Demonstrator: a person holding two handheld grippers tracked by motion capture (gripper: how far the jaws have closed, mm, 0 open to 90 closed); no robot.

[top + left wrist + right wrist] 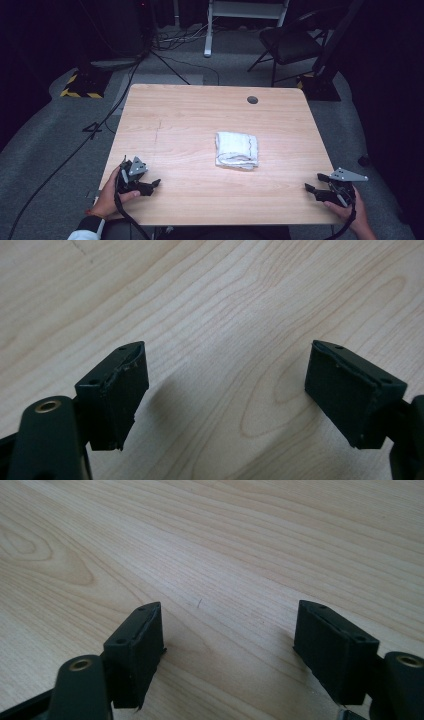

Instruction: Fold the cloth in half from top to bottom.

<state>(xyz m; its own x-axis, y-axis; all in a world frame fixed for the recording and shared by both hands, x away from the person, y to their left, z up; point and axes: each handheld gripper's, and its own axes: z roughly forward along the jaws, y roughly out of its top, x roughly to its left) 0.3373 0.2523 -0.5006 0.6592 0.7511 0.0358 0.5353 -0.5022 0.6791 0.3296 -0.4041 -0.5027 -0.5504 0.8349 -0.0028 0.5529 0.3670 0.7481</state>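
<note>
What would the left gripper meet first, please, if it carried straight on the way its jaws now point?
Probably nothing soon: the left gripper, jaws open, points right along the near part of the light wooden table. The folded white cloth seems to lie farther back, off that line, though depth is uncertain.

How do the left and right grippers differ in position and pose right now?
The left gripper sits near the table's front-left corner, the right gripper near its front-right edge. The left points right, towards the middle; the right points left. The right's grey plate sticks out flat and wide; the left's is tilted and looks smaller. Both are open, empty, and well short of the folded white towel.
</note>
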